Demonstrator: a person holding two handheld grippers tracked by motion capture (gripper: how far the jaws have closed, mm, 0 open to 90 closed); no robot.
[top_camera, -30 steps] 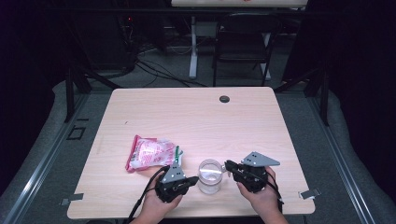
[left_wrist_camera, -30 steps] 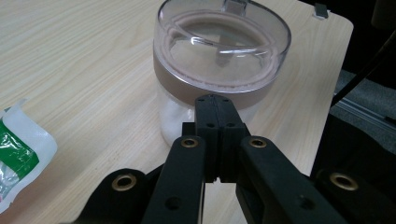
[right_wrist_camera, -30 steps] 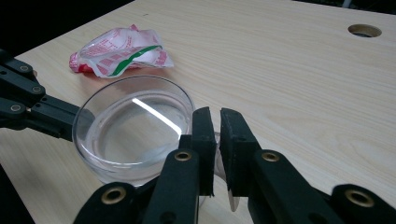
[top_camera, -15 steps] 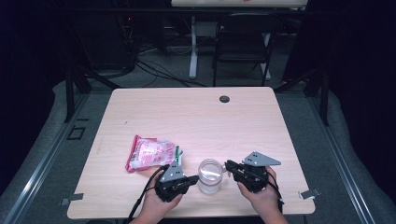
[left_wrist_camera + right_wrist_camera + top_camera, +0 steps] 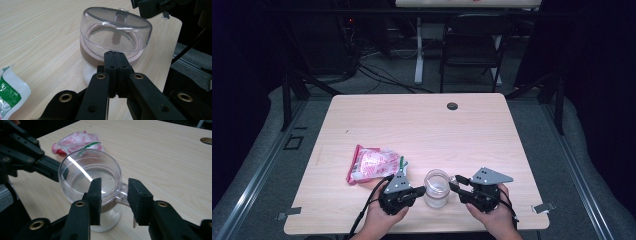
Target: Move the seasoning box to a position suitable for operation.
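Note:
A clear plastic jar (image 5: 436, 188) with a clear domed lid stands near the table's front edge, between my two grippers. My left gripper (image 5: 421, 190) is shut, with nothing between its jaws. In the left gripper view its closed tips (image 5: 114, 56) rest against the jar (image 5: 115, 32) just under the lid. My right gripper (image 5: 455, 181) is on the jar's other side. Its jaws have just been opening. In the right gripper view they (image 5: 114, 187) stand apart on either side of the lid's small tab (image 5: 122, 192) without pressing it.
A pink, white and green snack bag (image 5: 373, 164) lies to the left of the jar, close to my left hand. The wooden table (image 5: 422, 125) has a round cable hole (image 5: 452, 106) at its far edge. A chair (image 5: 472, 50) stands beyond it.
Both hands and the jar keep their places. The right gripper's jaws look a little wider apart beside the jar.

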